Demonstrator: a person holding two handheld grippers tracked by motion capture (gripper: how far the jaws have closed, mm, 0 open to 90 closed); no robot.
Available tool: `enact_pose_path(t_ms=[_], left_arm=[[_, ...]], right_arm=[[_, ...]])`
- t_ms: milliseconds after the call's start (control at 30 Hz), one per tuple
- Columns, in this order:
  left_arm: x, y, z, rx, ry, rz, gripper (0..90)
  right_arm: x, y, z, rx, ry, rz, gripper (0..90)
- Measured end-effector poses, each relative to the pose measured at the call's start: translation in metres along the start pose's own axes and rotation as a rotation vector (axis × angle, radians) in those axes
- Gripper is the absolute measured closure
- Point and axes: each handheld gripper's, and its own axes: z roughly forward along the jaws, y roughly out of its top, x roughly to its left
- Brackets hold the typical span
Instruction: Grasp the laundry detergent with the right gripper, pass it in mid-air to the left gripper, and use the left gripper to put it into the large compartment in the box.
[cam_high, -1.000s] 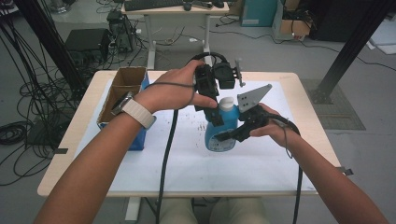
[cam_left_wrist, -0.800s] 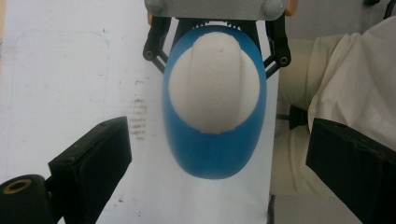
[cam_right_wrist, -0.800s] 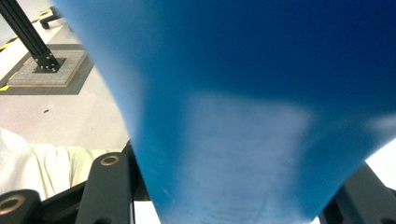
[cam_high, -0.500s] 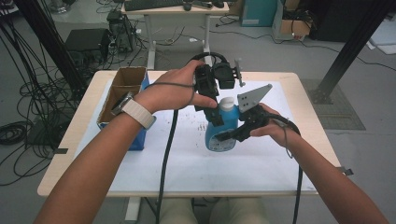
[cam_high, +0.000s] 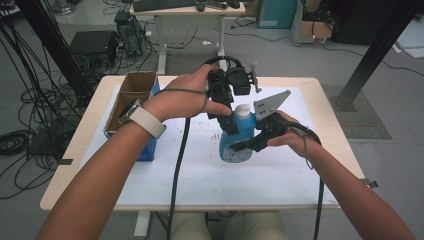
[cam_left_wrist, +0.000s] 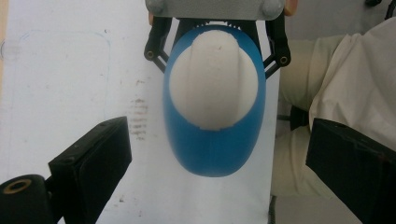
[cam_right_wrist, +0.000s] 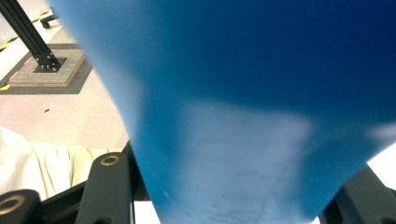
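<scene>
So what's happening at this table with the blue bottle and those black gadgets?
A person is working a blue bottle that stands upright on the white table, using two hand-held tools. The right claw is clamped around the bottle's body and steadies it. The left claw hangs over the top, jaws spread wide on either side of the white cap without touching it. A cardboard box sits off to the left.

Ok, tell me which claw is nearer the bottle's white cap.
Left. The left claw hangs open just above the white cap, one jaw either side. The right claw is shut on the blue bottle lower down, around its body.
</scene>
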Motion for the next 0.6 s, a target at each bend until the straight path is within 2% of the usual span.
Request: enact_pose_path(t_ms=[600], left_arm=[[0.0011,0.0021,0.0014,-0.012,0.004,-0.005,6.1]], right_arm=[[0.0008,0.0002,-0.0012,0.001,0.000,-0.001,43.0]])
